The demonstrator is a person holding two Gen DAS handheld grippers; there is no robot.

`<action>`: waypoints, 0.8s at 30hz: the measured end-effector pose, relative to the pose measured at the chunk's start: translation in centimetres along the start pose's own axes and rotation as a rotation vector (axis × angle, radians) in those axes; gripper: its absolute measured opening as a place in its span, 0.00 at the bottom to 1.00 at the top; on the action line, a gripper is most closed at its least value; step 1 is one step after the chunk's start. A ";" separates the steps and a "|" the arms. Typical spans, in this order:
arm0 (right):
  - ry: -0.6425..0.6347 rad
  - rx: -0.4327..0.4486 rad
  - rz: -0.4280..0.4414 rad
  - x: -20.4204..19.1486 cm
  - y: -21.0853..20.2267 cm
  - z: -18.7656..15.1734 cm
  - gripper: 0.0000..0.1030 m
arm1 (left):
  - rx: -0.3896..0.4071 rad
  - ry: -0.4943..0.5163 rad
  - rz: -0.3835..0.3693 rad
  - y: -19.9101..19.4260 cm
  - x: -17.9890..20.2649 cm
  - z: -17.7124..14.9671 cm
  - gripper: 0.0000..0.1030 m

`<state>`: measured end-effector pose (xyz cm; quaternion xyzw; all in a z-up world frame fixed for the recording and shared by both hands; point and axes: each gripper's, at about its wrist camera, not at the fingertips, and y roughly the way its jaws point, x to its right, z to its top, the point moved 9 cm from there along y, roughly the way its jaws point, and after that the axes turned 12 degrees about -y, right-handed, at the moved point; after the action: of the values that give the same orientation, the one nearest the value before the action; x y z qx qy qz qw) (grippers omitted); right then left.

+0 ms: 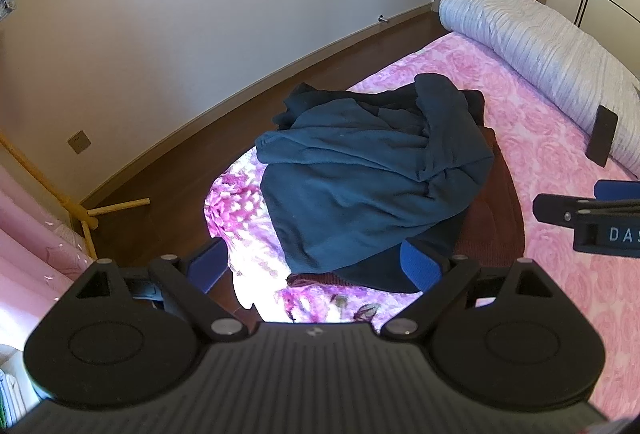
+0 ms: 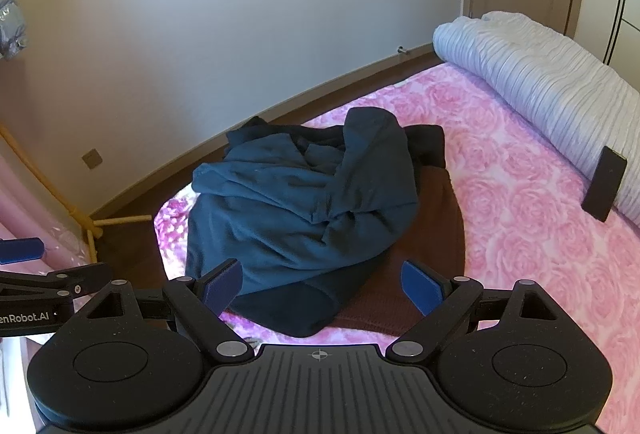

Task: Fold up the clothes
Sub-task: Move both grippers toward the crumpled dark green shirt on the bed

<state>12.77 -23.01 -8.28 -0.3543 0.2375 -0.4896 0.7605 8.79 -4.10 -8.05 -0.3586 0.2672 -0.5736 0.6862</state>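
Both my jaws stand wide and empty over the crumpled dark blue garment (image 2: 296,201) heaped on a brown one (image 2: 432,234) near the bed (image 2: 520,193) corner, so I judge the left gripper (image 1: 316,266) and right gripper (image 2: 324,286) should each pinch one hem corner, not a bunched fold.

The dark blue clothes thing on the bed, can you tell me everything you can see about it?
The dark blue garment is a soft, fleecy-looking top, crumpled in a loose heap, not folded. Thick folds and a hemmed edge show. It lies near the corner of the bed on the pink rose-patterned bedspread, partly on top of a brown garment and next to a black one. No gripper touches it; both hover open just in front of it.
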 end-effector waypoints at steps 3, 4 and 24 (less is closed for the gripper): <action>0.001 -0.004 0.005 0.6 0.4 0.0 0.87 | -0.006 -0.003 0.006 0.3 0.4 0.2 0.89; 0.001 -0.006 0.006 0.8 0.5 0.0 0.87 | -0.008 -0.004 0.008 0.4 0.6 0.1 0.89; 0.077 -0.038 0.064 6.5 4.1 -1.6 0.87 | -0.051 0.130 0.058 2.9 3.3 -1.3 0.89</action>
<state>16.68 -28.34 -12.57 -0.3420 0.2871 -0.4735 0.7592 10.17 -7.33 -10.99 -0.3301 0.3358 -0.5687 0.6744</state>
